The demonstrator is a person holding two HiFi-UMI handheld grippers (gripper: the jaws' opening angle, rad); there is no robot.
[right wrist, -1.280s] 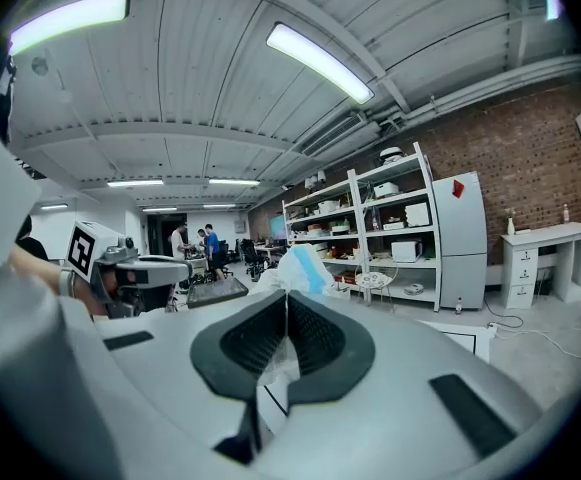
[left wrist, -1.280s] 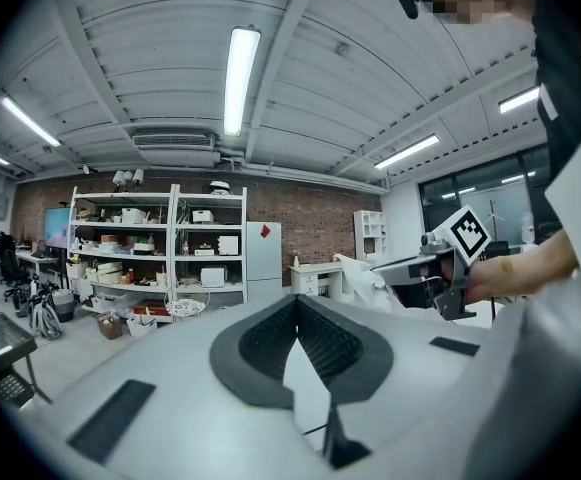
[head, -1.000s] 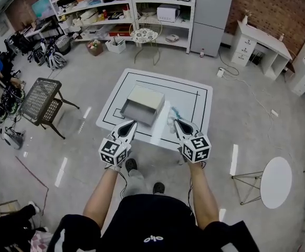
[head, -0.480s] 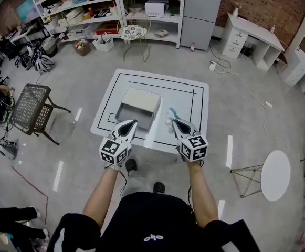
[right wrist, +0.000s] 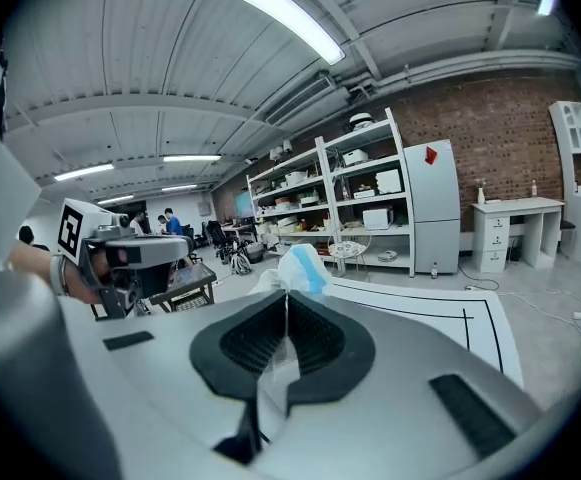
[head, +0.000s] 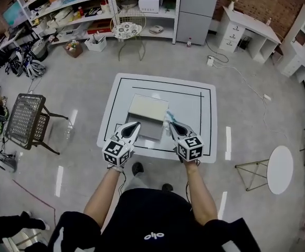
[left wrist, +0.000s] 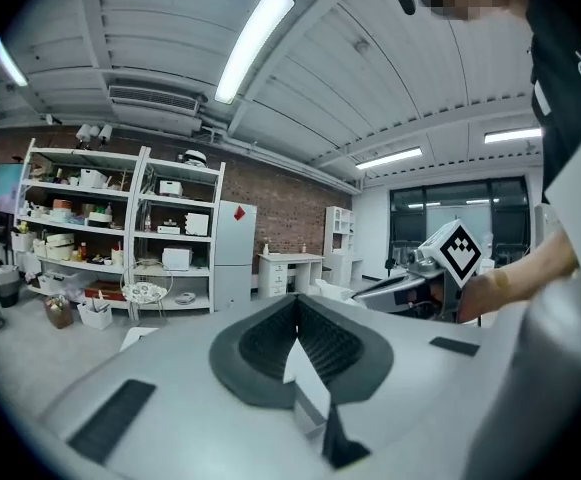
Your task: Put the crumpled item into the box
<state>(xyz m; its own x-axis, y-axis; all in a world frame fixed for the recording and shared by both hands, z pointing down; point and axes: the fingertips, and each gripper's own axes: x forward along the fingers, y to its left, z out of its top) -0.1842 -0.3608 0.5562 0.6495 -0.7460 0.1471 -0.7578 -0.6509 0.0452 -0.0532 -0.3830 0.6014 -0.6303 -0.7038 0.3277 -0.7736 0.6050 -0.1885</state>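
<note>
Head view: right gripper (head: 171, 124) grips crumpled item (head: 167, 116) near box (head: 147, 108)

A white table (head: 194, 114) stands on the grey floor (head: 79, 88). A black rectangle is drawn on its top. One box (head: 148, 109) lies near its middle

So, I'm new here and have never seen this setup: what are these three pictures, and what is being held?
There is no robot: a person holds a pincer tool in each hand. One picture comes from a camera on the person's head, looking down. The other two come from cameras riding on each tool, looking along its jaws. On the white table stands a box. The right gripper is shut on a crumpled item, white and blue, close beside the box. The left gripper is shut, with nothing in it.
</note>
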